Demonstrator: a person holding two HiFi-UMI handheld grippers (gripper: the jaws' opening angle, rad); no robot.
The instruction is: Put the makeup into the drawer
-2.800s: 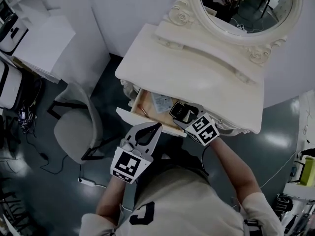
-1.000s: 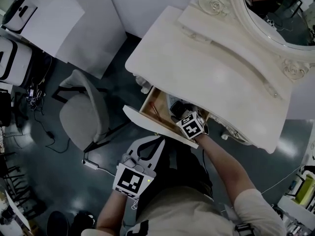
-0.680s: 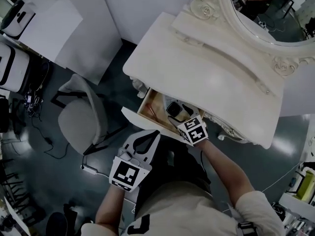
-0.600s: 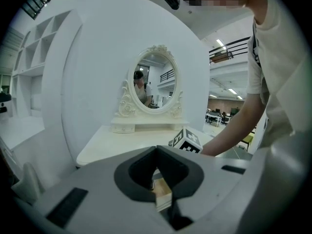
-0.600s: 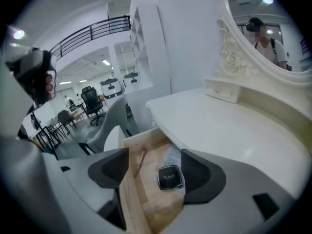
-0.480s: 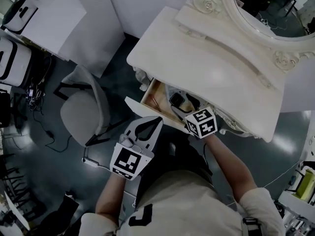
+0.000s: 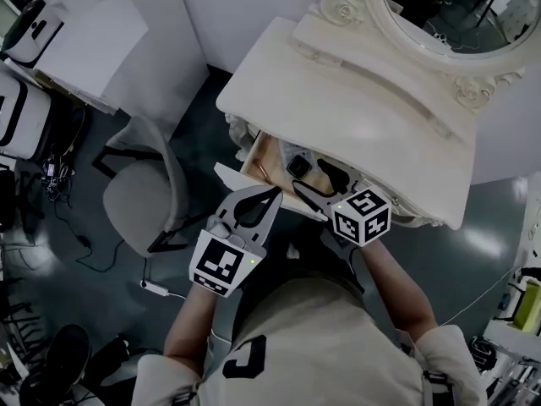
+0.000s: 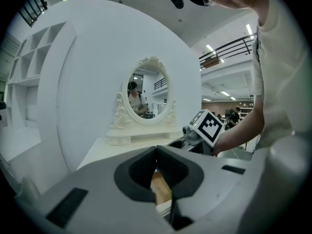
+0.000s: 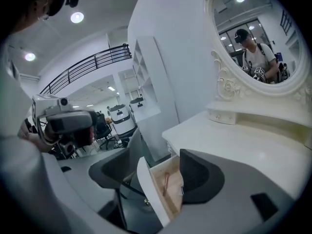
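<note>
The cream dressing table (image 7: pixel 363 117) has its drawer (image 7: pixel 254 178) pulled open. Inside lie a black makeup compact (image 7: pixel 297 166) and a thin reddish stick (image 7: pixel 264 172). My right gripper (image 7: pixel 325 189) hangs just above the drawer's front right, open, with nothing between its jaws. In the right gripper view the drawer front (image 9: pixel 148 189) and the reddish stick (image 9: pixel 165 183) show through the right gripper (image 9: pixel 155 155). My left gripper (image 7: pixel 272 194) is shut and empty, its tips at the drawer's front edge. In the left gripper view the left gripper (image 8: pixel 157 149) has its jaws closed together.
A grey chair (image 7: pixel 139 205) stands left of the dressing table. An oval mirror (image 7: pixel 439 7) rises at the table's back. White shelving (image 7: pixel 76 41) and floor cables (image 7: pixel 51 184) lie to the far left. The person's torso fills the bottom of the head view.
My right gripper, which held the black compact over the drawer earlier, has risen out of the drawer with open, empty jaws. The compact now lies inside. My left gripper rose slightly.
</note>
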